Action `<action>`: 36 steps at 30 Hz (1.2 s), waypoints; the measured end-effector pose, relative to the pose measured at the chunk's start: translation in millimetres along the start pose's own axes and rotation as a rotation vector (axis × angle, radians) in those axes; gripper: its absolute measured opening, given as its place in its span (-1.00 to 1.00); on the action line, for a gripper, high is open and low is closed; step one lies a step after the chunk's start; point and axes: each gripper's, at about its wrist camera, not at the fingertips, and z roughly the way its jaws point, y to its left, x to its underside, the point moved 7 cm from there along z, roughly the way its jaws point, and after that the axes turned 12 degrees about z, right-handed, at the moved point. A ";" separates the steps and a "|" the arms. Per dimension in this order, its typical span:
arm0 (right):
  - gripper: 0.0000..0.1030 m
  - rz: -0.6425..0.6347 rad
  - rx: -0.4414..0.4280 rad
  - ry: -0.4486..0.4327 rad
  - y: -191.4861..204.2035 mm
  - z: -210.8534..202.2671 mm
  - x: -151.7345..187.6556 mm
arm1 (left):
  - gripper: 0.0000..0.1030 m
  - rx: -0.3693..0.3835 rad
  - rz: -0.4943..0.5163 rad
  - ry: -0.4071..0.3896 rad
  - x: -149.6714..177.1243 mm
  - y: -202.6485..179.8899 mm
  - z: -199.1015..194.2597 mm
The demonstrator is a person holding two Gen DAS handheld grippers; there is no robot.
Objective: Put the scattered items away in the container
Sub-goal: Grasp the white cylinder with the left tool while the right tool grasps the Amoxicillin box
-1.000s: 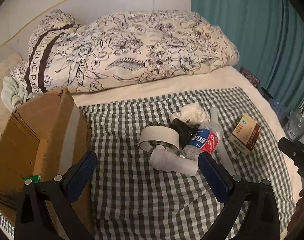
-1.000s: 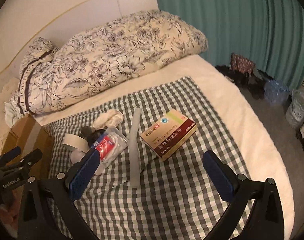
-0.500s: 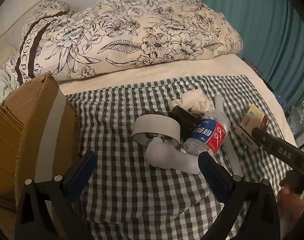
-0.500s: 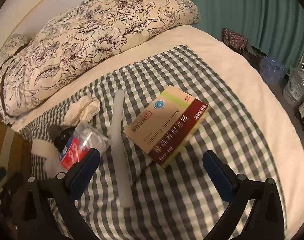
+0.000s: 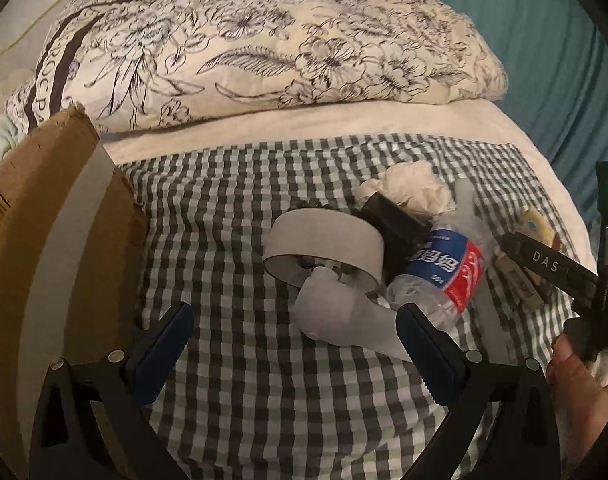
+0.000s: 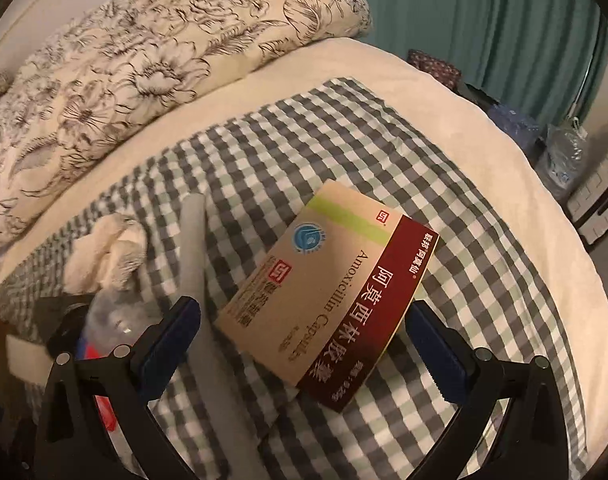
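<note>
Both tongs gape: right tongs point(image 6: 301, 326) straddle box point(image 6: 328, 300) (labelled "Amoxicillin Capsules"), left tongs point(image 5: 293, 330) empty.

Cloth point(image 6: 344, 140) grey-white check; medicine box point(image 6: 328, 292) tan/maroon, green stripe; bottle label point(image 5: 448, 264) blue-red; cardboard box point(image 5: 55, 248) brown; curtain point(image 6: 484, 12) teal.

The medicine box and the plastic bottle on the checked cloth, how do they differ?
The medicine box is a flat cardboard rectangle, tan and dark red; the plastic bottle is a clear, rounded cylinder with a blue and red label. The box lies alone, framed by the open right claw; the bottle leans in a pile against a tape roll. Both lie on the checked cloth, outside the cardboard container.
</note>
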 end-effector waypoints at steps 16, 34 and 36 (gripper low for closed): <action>0.91 0.003 -0.043 0.049 -17.9 22.8 4.2 | 1.00 0.030 -0.148 0.112 10.1 -11.8 60.7; 0.73 -0.056 -0.047 0.065 -27.9 7.5 14.6 | 0.09 -0.013 0.016 0.099 5.6 -23.3 66.0; 0.71 -0.085 -0.052 0.070 -28.7 3.8 17.3 | 0.04 -0.009 0.022 0.099 6.8 -22.6 63.1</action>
